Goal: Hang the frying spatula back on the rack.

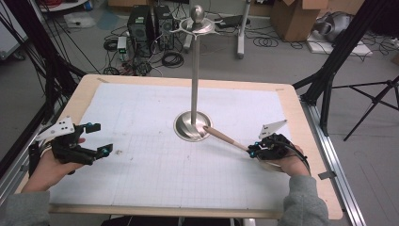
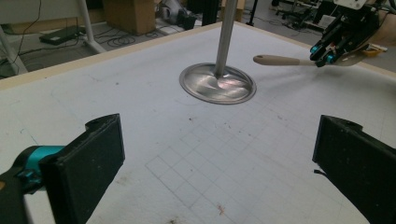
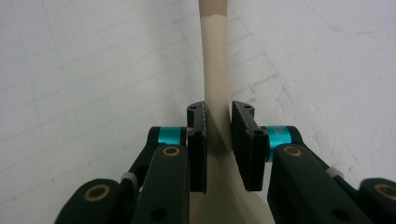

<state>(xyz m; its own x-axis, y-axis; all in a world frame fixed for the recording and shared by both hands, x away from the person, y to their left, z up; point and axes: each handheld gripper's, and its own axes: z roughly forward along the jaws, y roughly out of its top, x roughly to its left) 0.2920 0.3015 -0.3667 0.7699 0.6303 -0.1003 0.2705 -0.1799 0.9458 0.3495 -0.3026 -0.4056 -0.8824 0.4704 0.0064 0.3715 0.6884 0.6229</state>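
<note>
From above, the right claw sits at the lower right of the table, closed on a beige utensil whose handle slants up and left until its tip reaches the rim of the stand's round steel base at the centre of the frame. The stand's hooks at the top of the pole look bare, so my guess is the utensil is meant to hang there: the pick-up is done, the lift and hooking are left. The right hand lies low and level, wrist near the table edge. The left claw rests at the lower left, jaws spread, nothing in it, the hand cupped under it and pointing toward the centre.

In the left gripper view, its two black jaws stand far apart at the bottom corners with bare gridded mat between them. The base shows in the upper middle, and the right claw holds the utensil at the upper right, handle pointing left toward the pole.

In the right gripper view, the pads clamp the utensil where it widens; the handle runs straight up the frame.
</note>
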